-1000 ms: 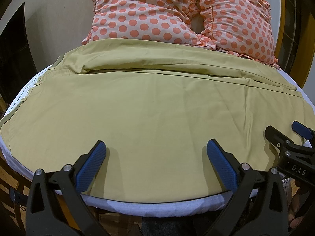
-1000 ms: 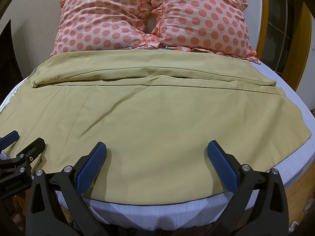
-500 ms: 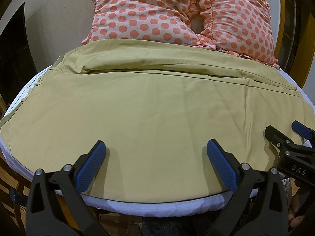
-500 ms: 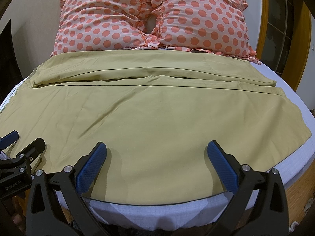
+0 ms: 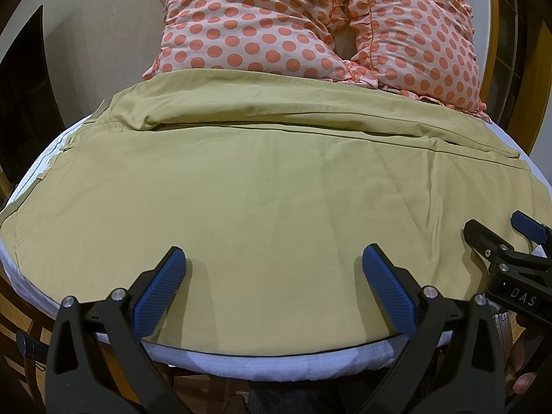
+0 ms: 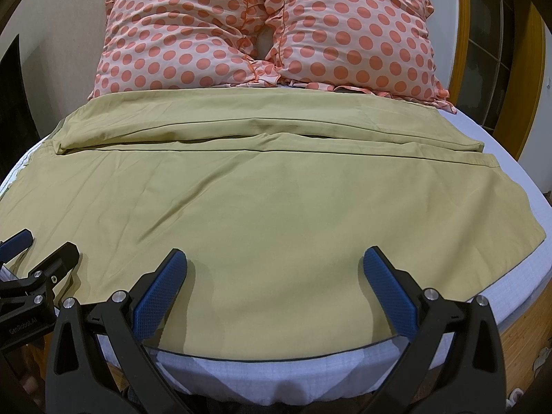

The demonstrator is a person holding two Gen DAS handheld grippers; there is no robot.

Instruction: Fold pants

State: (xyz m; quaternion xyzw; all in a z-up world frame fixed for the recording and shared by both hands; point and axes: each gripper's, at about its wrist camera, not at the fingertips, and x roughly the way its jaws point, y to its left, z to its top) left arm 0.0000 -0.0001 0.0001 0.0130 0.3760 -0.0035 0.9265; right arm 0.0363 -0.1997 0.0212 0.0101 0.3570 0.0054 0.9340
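Olive-tan pants [image 5: 276, 189] lie spread flat across the bed, waist to the left and leg ends to the right; they also show in the right wrist view [image 6: 262, 214]. The far leg is doubled over on itself along a lengthwise fold [image 6: 241, 127]. My left gripper [image 5: 272, 283] is open and empty, hovering over the near edge of the pants. My right gripper [image 6: 274, 283] is open and empty over the near edge further right. Each gripper shows in the other's view: the right one [image 5: 496, 238] and the left one [image 6: 45, 252].
Two pink pillows with orange dots [image 5: 310, 24] lean at the head of the bed [image 6: 269, 31]. The white mattress edge [image 5: 276, 362] runs just below the grippers. A wooden frame [image 6: 524, 327] and a door stand at the right.
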